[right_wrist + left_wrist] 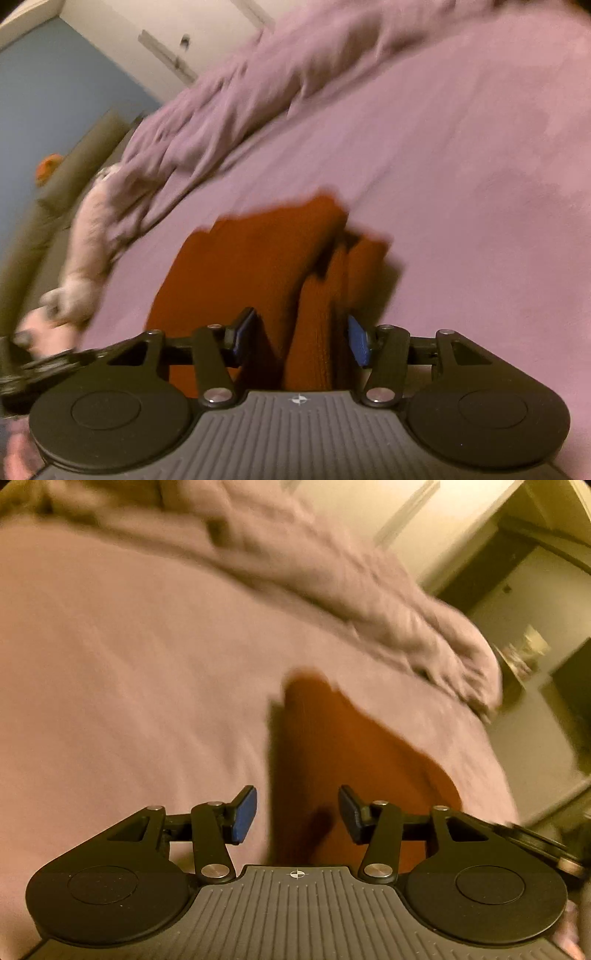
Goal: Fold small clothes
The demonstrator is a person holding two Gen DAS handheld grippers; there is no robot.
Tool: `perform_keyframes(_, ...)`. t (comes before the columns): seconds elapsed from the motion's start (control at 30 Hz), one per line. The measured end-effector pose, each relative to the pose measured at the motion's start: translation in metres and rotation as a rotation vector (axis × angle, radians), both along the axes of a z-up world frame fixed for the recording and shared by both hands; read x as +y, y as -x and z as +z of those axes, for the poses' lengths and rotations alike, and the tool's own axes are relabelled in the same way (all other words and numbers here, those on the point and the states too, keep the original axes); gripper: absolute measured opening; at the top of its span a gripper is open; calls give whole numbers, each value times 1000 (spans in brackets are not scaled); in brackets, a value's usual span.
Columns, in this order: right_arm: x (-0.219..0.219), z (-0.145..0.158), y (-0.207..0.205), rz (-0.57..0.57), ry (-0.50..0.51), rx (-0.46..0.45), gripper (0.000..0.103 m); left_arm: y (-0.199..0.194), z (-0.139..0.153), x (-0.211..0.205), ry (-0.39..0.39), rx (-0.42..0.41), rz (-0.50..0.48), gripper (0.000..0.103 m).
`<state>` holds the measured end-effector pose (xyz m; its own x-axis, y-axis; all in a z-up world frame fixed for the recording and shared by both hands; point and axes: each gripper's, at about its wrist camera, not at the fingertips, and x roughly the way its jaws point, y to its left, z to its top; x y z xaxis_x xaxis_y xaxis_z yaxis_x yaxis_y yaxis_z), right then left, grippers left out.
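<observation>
Item one: my left gripper, jaws standing apart, blue pads touching nothing, hung above the bed.

Item two: my right gripper, jaws likewise parted; a raised rib of cloth runs between the pads, but I see no pad pressing on it.

Item three: the rust-orange garment, small and knitted, lying bunched on the mauve bedsheet just ahead of both grippers; in the left view it sits right of centre.

Item four: a rumpled duvet along the far side of the bed.

Both views are motion-blurred.
</observation>
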<state>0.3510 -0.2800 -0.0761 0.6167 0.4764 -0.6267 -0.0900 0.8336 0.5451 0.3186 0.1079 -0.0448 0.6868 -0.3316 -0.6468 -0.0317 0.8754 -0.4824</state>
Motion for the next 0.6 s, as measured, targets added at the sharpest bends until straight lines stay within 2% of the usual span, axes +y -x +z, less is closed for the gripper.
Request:
perform_keyframes(0.07,7,24,14,-94,66,-114,52,-5,14,-5,-53,-76,60,71)
perform_keyframes(0.1,15,32,15,-118,69,-145,52,-10,18,-8,-59,-92,99,82)
perform_keyframes(0.17,44,40,8,-115,81,-179,52,-26,21,-22,-58,-102,157,84)
perform_keyframes(0.3,104,34,-19,-75,158,-301,52,-65,10,-54,-135,-94,248,90)
perform_keyframes(0.37,119,24,-42,-95,244,-293,52,-92,-3,-69,-195,-49,226,91)
perform_keyframes(0.43,127,10,-62,-81,311,-252,51,-112,-22,-83,-297,14,182,91)
perform_keyframes(0.5,124,-7,-68,-86,414,-250,51,-121,-43,-89,-292,77,154,92)
perform_keyframes(0.53,119,-15,-72,-92,417,-240,52,-124,-51,-90,-277,91,171,97)
perform_keyframes(0.6,110,-23,-76,-126,400,-233,53,-125,-60,-95,-308,85,225,100)
